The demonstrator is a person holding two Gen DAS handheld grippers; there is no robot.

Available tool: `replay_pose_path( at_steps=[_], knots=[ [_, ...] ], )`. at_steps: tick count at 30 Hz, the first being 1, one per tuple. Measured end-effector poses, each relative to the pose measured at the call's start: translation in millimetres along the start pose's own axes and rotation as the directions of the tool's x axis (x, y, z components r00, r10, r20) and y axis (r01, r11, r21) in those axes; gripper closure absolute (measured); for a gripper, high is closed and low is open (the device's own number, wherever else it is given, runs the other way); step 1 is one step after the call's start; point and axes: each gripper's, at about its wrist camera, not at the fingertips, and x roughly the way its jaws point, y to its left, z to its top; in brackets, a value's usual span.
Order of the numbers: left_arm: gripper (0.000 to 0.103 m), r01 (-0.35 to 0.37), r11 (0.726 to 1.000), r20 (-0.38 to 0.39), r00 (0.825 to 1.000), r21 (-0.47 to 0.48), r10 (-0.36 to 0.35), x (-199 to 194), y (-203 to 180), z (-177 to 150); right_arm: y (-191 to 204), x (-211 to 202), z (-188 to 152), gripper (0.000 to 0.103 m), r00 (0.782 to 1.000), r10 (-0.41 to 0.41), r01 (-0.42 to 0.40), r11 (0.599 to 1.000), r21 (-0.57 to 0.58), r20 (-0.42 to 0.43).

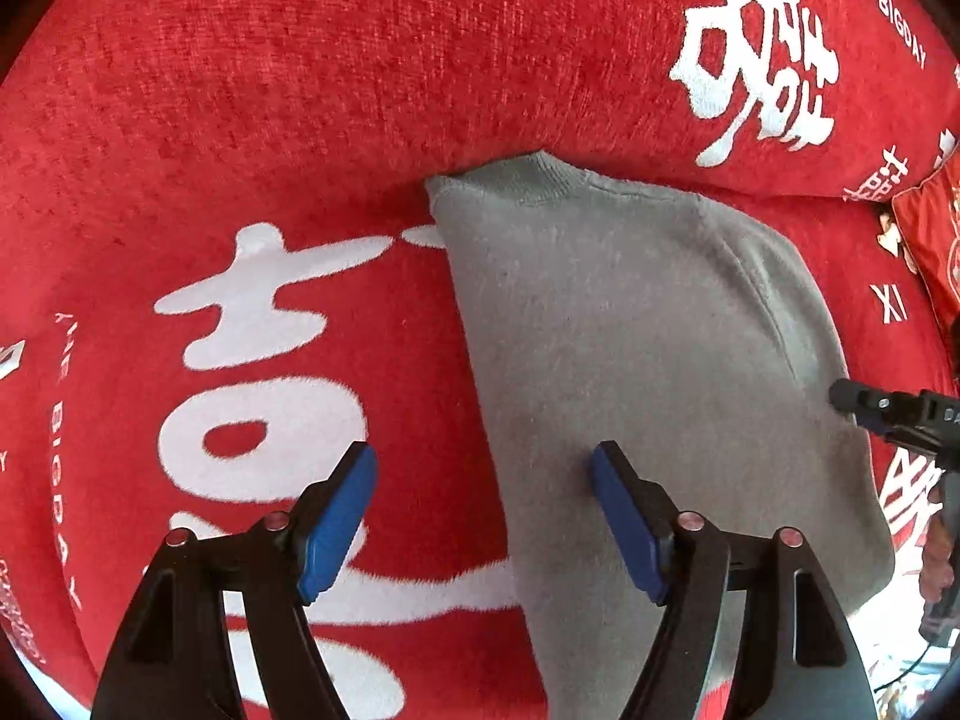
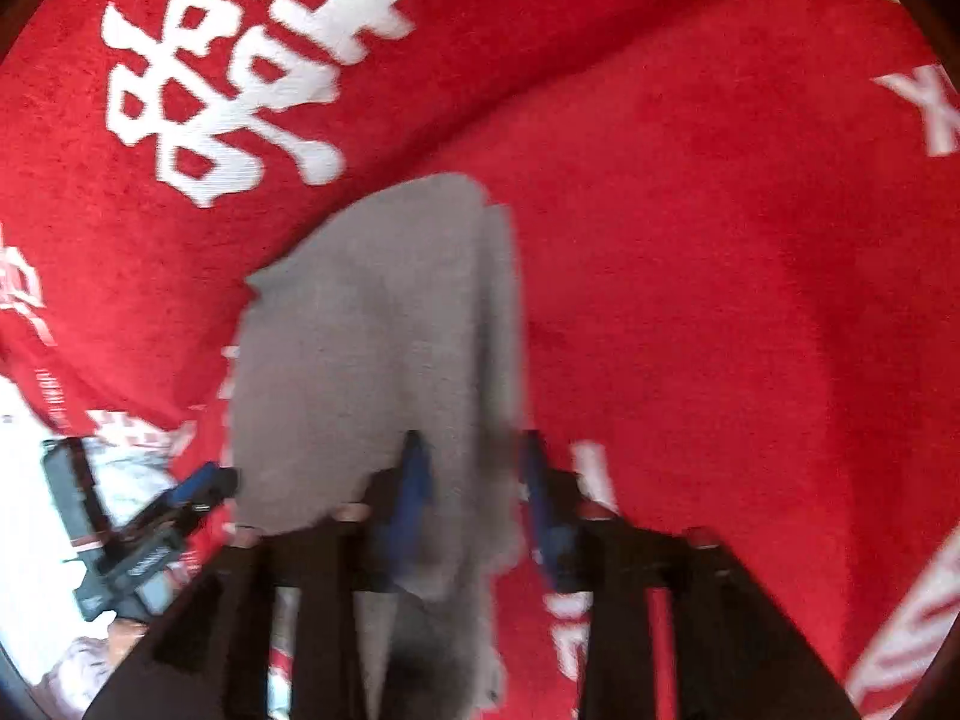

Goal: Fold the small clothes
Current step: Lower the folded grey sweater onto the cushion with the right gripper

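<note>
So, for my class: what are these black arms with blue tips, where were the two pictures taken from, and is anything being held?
They are two hand-held gripping tools, one in each of a person's hands, each with a camera looking along its fingers. The left tool stands open above the left edge of a grey knitted sweater, folded narrow on a red plush cover with white lettering. The right tool straddles the sweater's right edge; that picture is blurred, so a grip cannot be confirmed. The left one holds nothing.
</note>
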Motion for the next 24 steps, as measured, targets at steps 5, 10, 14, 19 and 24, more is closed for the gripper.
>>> replay_pose_path(
  at_steps=[5,10,14,19,24],
  knots=[
    [0.028,0.037,0.999,-0.033,0.999,0.019,-0.036,-22,-2,-12,8,-44,-24,0.054,0.995,0.103,-0.102,0.994,-0.040,0.010],
    [0.028,0.057,0.997,-0.088,0.995,0.050,-0.052,-17,-16,-34,26,-40,-50,0.054,0.988,0.102,-0.115,0.986,-0.118,-0.114],
    [0.028,0.044,0.997,-0.108,0.993,0.064,-0.037,-2,-21,-53,31,-24,-62,0.096,0.987,0.043,-0.068,0.984,-0.167,-0.152],
    [0.024,0.051,0.997,-0.123,0.991,0.051,-0.044,7,-18,-69,17,-14,-68,0.096,0.990,-0.001,-0.022,0.987,-0.161,-0.142],
    [0.020,0.057,0.998,-0.121,0.991,0.031,-0.053,5,-15,-78,-7,-6,-76,0.096,0.992,0.017,-0.030,0.995,-0.100,-0.123]
  ],
)
